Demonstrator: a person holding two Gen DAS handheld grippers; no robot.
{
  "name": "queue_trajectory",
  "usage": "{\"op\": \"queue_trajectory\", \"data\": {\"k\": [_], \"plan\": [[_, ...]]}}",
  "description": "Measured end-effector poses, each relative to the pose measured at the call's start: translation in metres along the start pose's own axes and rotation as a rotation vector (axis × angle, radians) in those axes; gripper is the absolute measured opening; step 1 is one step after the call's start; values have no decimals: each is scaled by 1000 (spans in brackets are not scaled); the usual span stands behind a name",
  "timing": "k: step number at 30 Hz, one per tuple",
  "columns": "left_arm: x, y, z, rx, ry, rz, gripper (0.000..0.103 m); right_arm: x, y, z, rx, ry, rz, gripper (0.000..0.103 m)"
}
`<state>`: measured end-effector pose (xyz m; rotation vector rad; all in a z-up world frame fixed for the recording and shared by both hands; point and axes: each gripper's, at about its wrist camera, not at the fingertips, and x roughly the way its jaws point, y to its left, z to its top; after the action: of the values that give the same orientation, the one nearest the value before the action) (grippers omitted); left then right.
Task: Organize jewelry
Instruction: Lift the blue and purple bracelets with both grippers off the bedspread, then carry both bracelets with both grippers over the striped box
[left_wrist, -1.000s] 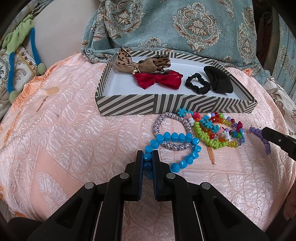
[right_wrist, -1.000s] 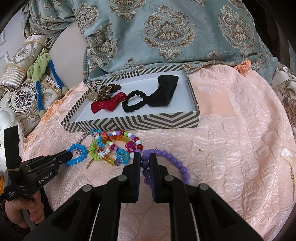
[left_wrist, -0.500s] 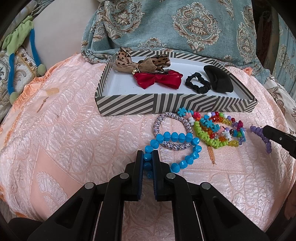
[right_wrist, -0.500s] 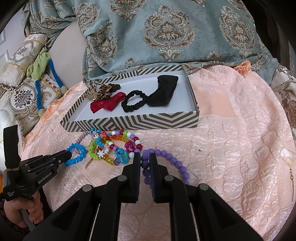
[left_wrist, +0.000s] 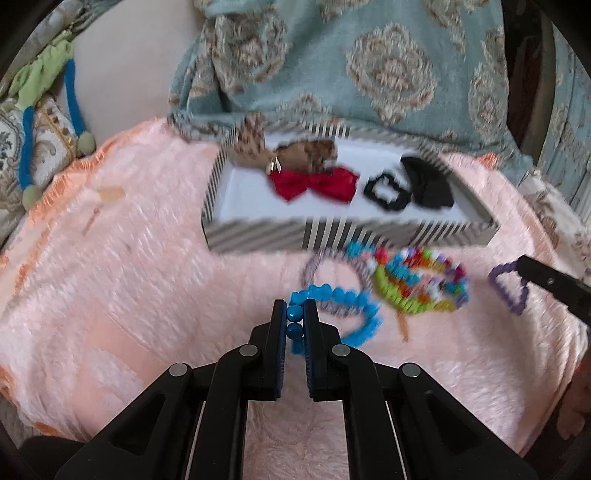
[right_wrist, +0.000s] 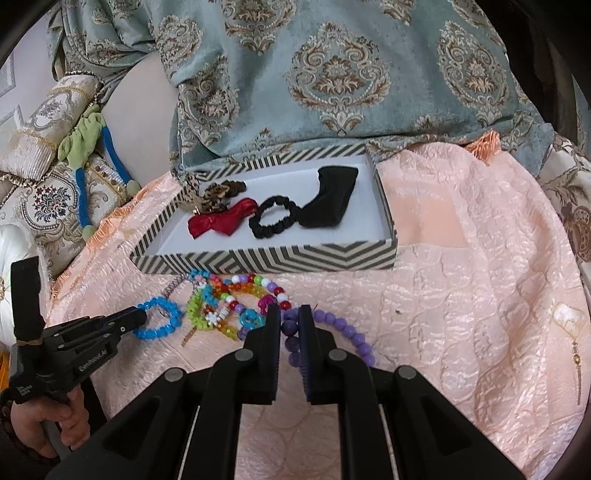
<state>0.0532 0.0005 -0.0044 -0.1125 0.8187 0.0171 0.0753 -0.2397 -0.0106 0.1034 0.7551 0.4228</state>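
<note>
My left gripper (left_wrist: 294, 314) is shut on a blue bead bracelet (left_wrist: 347, 299), lifted a little off the peach cloth; it also shows in the right wrist view (right_wrist: 159, 321). My right gripper (right_wrist: 288, 321) is shut on a purple bead bracelet (right_wrist: 343, 328), which also shows in the left wrist view (left_wrist: 508, 288). A pile of multicoloured bead bracelets (left_wrist: 417, 284) and a grey-lilac bracelet (left_wrist: 325, 266) lie between them. Behind stands a black-and-white striped tray (left_wrist: 332, 232) holding a red bow (left_wrist: 314, 182), a leopard bow (left_wrist: 295, 155), a black scrunchie (left_wrist: 386, 192) and a black cloth piece (left_wrist: 428, 181).
A peach quilted cloth (right_wrist: 461, 295) covers the surface. A blue-grey patterned fabric (right_wrist: 332, 74) hangs behind the tray. Ornate cushions with a green and blue cord (right_wrist: 85, 147) lie at the left. A small gold earring (right_wrist: 576, 350) lies on the cloth at the right.
The left gripper has lifted and pulled the blue bracelet, so its loop has stretched and the view is blurred. The right gripper has barely moved with the purple bracelet.
</note>
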Motion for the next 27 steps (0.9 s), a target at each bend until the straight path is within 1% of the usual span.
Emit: {"op": "queue_trajectory", "data": {"k": [2,5,6,10,13,15,17,20,24,26,27], "plan": [[-10,-1,7,9,-21,-8,0,-3,2,9,-3,-6,11,10],[-29,-3,24,24,-52,-30,0,-13,7,29,-23,-38,25,10],[-33,-5,29,25,-61,-35,0,-17,8,39,-19,-53,44,10],[-50,-7,64,24,-114,-58,0,-21,11,73,-29,-92,90,10],[-53,-9,90,17,-143,-67,0,-13,13,98,-40,-108,72,10],[-47,-10,109,23,-152,-63,0,-4,10,113,-17,-111,72,10],[-34,-13,124,21,-142,-75,0,9,7,126,5,-110,65,10],[-12,-22,135,16,-122,-99,0,29,4,140,24,-103,60,10],[22,-30,132,0,-88,-151,0,63,-1,155,21,-81,40,10],[42,-30,125,-3,-48,-170,0,78,-4,161,19,-74,27,9],[55,-28,121,-10,-10,-182,0,85,-6,165,20,-74,17,9]]}}
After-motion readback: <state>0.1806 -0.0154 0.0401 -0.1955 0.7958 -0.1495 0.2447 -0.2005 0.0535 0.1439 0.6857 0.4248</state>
